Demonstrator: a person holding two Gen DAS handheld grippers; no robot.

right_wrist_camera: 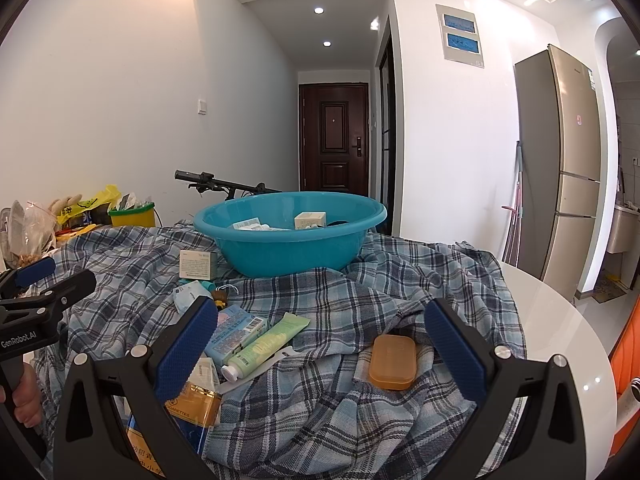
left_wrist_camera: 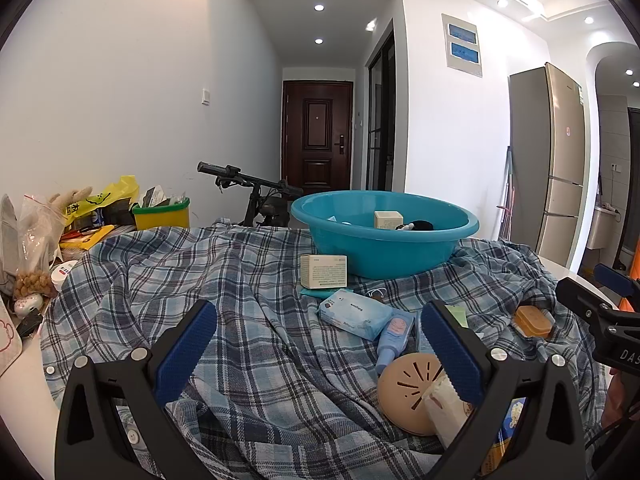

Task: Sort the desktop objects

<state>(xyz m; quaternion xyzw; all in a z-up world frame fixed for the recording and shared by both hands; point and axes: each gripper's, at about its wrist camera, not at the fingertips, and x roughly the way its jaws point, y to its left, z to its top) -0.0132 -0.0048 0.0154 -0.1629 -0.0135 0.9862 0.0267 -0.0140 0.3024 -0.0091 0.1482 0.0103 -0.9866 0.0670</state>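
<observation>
My left gripper (left_wrist_camera: 320,356) wide, empty, over plaid cloth (left_wrist_camera: 248,344). My right gripper (right_wrist_camera: 320,356) wide, empty; soap (right_wrist_camera: 393,362) between fingers, basin (right_wrist_camera: 290,240) at 12 o'clock.

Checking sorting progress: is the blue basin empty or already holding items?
Not empty. The blue basin holds a cream box, white packets and a dark item; how full, cannot tell.

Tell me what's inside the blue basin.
The basin holds a small cream box, a flat white packet and something black. Its near wall hides the bottom.
</observation>
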